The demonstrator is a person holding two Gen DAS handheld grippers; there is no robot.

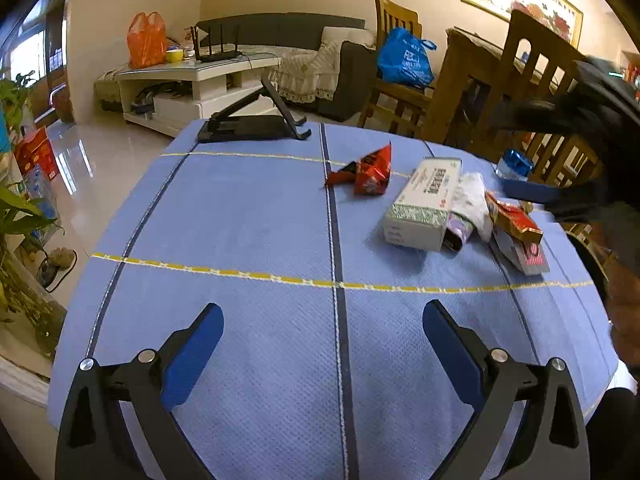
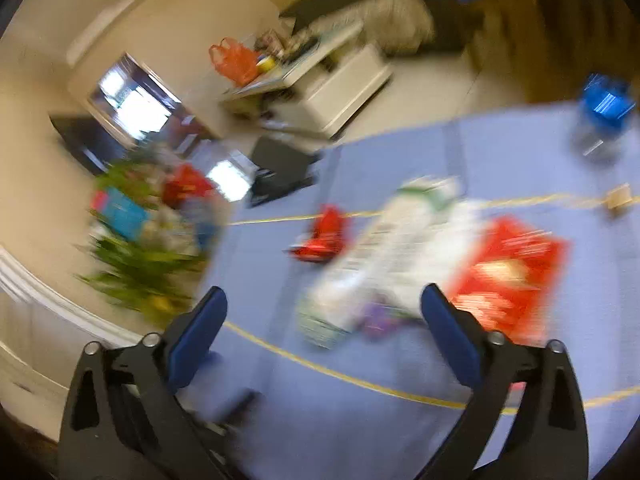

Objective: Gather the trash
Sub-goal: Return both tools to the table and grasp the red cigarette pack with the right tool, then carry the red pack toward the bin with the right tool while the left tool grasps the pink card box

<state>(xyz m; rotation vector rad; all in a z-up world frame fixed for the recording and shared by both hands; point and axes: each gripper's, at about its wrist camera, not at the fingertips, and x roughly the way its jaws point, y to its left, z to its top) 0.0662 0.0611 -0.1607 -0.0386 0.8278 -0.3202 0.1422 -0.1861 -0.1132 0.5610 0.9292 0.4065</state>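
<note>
Trash lies on the blue tablecloth [image 1: 248,220]. A crumpled red snack wrapper [image 1: 366,172] lies mid-table. To its right lie a white and green carton [image 1: 424,204], crumpled white paper [image 1: 474,200] and a red and gold packet [image 1: 516,224]. My left gripper [image 1: 322,316] is open and empty above the near cloth, well short of the trash. My right gripper [image 2: 322,304] is open and empty, above the carton [image 2: 384,248]; its view is blurred. The red wrapper [image 2: 326,234] and red packet [image 2: 508,276] show there too. The right gripper also shows blurred at the left view's right edge [image 1: 560,196].
A black folding stand [image 1: 256,120] sits at the table's far edge. A jar with a blue lid [image 1: 516,164] stands at the far right, also in the right wrist view [image 2: 604,116]. Wooden chairs [image 1: 520,80] stand behind. Plants [image 1: 20,240] stand left of the table.
</note>
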